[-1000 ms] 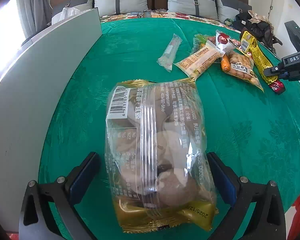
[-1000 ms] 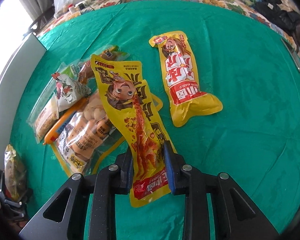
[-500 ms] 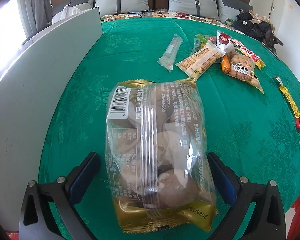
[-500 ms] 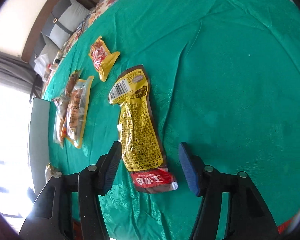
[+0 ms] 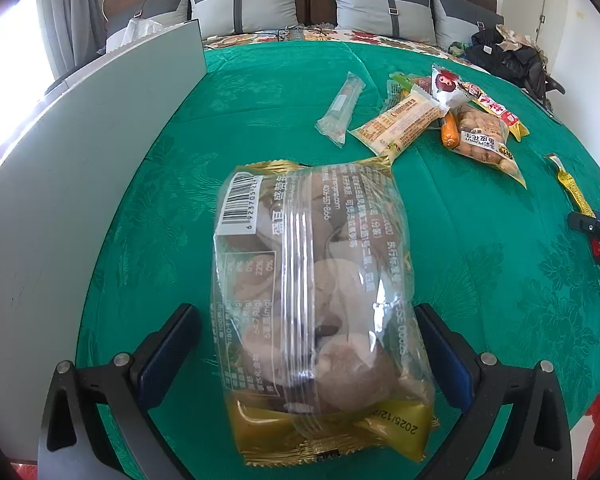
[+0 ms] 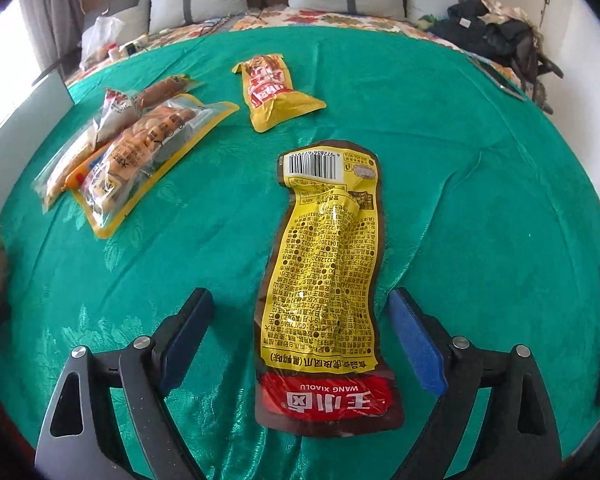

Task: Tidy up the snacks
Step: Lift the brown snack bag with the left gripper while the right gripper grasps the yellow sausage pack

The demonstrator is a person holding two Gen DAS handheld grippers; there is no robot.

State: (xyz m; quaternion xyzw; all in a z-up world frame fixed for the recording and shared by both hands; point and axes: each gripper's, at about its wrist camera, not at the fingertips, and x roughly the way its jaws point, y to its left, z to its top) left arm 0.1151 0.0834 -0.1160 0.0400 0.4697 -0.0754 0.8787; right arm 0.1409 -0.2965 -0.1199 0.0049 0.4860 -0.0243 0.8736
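In the left wrist view a clear and gold bag of round pastries (image 5: 316,304) lies on the green cloth between the fingers of my left gripper (image 5: 308,344), which is open and not touching it. In the right wrist view a long yellow and red pouch (image 6: 328,280) lies flat, back side up, between the fingers of my right gripper (image 6: 300,332), which is open. A second yellow pouch (image 6: 270,88) lies farther back. A pile of snacks with a peanut bag (image 6: 140,144) sits at the left; the peanut bag also shows in the left wrist view (image 5: 484,140).
A grey board (image 5: 80,152) stands along the left edge of the green cloth (image 5: 260,120). A clear tube packet (image 5: 340,110) and a bread packet (image 5: 400,124) lie mid-table. Pillows and dark clothes (image 6: 496,36) lie on the bed behind.
My right gripper carried the long yellow pouch away from the snack pile, laid it flat on the cloth and opened. The left gripper and pastry bag have not moved.
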